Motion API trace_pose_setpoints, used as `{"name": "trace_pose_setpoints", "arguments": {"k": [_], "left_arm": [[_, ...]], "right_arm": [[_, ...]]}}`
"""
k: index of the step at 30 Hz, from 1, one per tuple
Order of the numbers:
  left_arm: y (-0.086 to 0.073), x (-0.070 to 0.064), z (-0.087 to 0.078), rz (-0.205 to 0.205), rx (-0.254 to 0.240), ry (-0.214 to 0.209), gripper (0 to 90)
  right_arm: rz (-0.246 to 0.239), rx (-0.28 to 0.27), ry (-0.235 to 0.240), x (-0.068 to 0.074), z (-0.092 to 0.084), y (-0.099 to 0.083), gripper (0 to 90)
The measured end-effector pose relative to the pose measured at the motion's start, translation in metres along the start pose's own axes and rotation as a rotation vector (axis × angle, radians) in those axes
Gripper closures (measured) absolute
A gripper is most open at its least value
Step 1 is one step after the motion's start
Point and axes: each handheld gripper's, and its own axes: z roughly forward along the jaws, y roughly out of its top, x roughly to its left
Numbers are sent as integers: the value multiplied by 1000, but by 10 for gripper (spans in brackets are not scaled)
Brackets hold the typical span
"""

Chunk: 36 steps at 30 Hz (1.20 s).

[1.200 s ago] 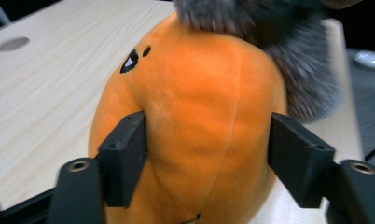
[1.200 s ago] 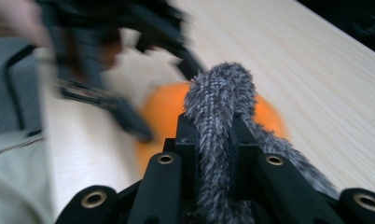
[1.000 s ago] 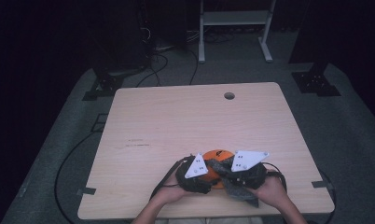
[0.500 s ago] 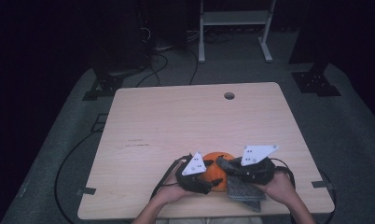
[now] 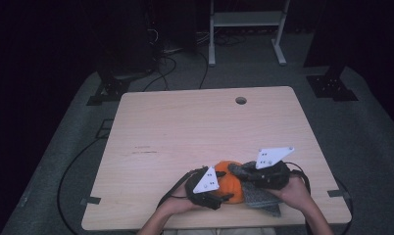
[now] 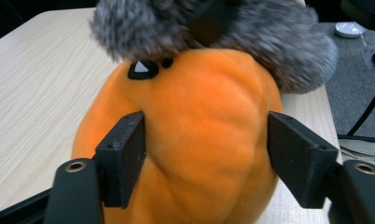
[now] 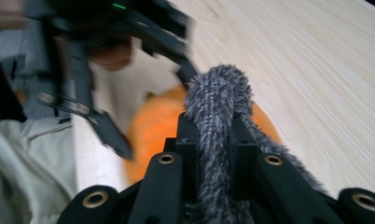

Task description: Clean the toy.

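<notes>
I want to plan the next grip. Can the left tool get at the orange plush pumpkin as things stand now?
Probably yes. The left tool has just been opening, and the orange plush pumpkin already sits between its jaws. The grey furry cloth, pinched by the right tool, lies only over the top.

Bright orange plush pumpkin (image 6: 195, 140), shaggy grey fur piece (image 7: 216, 121), black tongs, pale wood-grain table (image 5: 185, 132)

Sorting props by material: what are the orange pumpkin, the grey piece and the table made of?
Orange pumpkin: soft plush, short matte pile, stitched ribs. Grey piece: shaggy faux fur, it seems, with long fuzzy fibres. Table: pale wood or wood-look laminate, smooth, grain lines.
</notes>
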Motion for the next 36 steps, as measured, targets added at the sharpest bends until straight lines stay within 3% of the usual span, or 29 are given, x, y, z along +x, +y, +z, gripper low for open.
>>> {"name": "trace_pose_setpoints", "arguments": {"k": [2, 5, 7, 10, 11, 13, 14, 16, 18, 19, 20, 21, 22, 23, 26, 28, 30, 32, 36], "left_arm": [[-1, 1, -1, 8, 0, -8, 321], [-2, 2, -2, 7, -2, -14, 320], [-2, 2, 0, 9, -1, -14, 312], [-2, 3, -1, 13, 2, -14, 310], [-2, 3, -1, 13, 2, -14, 313], [-4, 6, -4, -23, -5, -21, 318], [-6, 10, -8, -65, -21, -26, 335], [-9, 16, -11, -104, -29, -30, 343], [-14, 22, -14, -153, -50, -33, 348], [-14, 22, -14, -153, -50, -33, 348], [-18, 30, -17, -213, -71, -31, 351], [-18, 30, -17, -213, -71, -31, 351], [-21, 35, -18, -251, -81, -30, 351], [-22, 36, -19, -262, -85, -29, 351], [-22, 38, -21, -270, -80, -19, 351], [-23, 39, -21, -304, -86, -11, 351], [-21, 39, -19, -309, -88, -6, 351], [-20, 37, -18, -307, -83, 4, 350], [-20, 37, -16, -327, -94, 12, 336]], "right_arm": [[66, -16, -11, -14, -5, -12, 778], [117, 20, -38, -23, -9, -28, 780], [135, -36, 23, -21, -11, -29, 779], [84, -103, 107, -11, -10, -14, 778], [84, -103, 107, -11, -10, -14, 778], [75, -81, 86, -9, -5, -10, 776], [124, -88, 78, -18, -3, -16, 776], [187, -84, 49, -28, -5, -28, 776], [219, -40, 13, -33, -5, -38, 776], [222, -34, 18, -32, -5, -41, 775], [220, -47, 41, -30, -5, -41, 775], [220, -47, 41, -30, -5, -41, 775], [175, -84, 63, -21, -5, -31, 772], [157, -107, 85, -17, -5, -26, 772], [147, -132, 106, -15, -3, -20, 773], [188, -100, 73, -24, 2, -29, 774], [213, -62, 38, -28, 3, -36, 774], [214, -58, 35, -27, 0, -38, 773], [143, -127, 92, -12, -4, -24, 772]]}}
